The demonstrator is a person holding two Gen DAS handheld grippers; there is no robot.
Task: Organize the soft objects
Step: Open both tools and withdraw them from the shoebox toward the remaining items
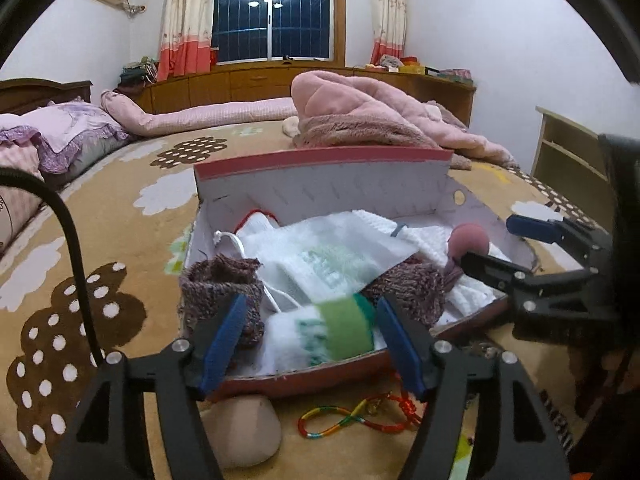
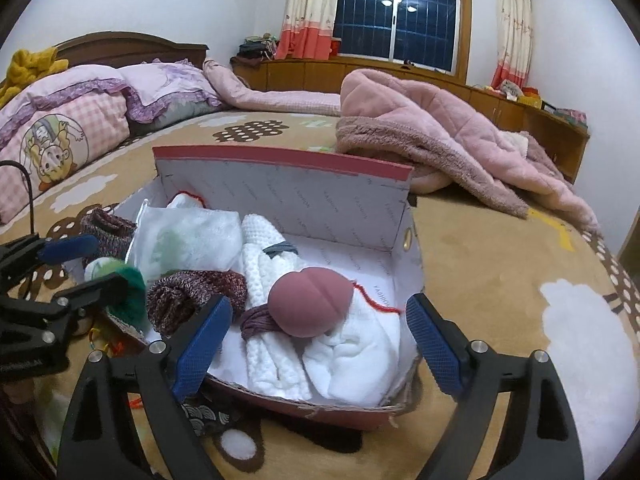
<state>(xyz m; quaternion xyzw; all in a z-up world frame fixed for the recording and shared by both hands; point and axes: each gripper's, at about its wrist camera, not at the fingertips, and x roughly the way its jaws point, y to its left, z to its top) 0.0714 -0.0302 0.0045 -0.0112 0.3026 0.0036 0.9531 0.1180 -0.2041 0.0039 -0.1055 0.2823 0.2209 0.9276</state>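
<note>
A red cardboard box (image 1: 320,160) with a white lining (image 2: 304,200) sits on the bed and holds soft items. Inside are a white and green sock (image 1: 324,336), mottled purple knit pieces (image 1: 224,288) (image 2: 192,296), a white mesh bag (image 1: 320,248) (image 2: 188,240), white knit cloth (image 2: 268,280) and a pink pom-pom (image 2: 308,304) (image 1: 468,240). My left gripper (image 1: 312,340) is open, its pads either side of the sock at the box's near edge. My right gripper (image 2: 316,348) is open, straddling the pom-pom and white cloth; it also shows in the left wrist view (image 1: 492,244).
A pink fleece robe (image 2: 440,136) lies behind the box. Pillows (image 2: 80,120) are at the left. A beige soft lump (image 1: 244,432) and a coloured cord loop (image 1: 352,420) lie on the tan blanket (image 2: 500,280) in front of the box.
</note>
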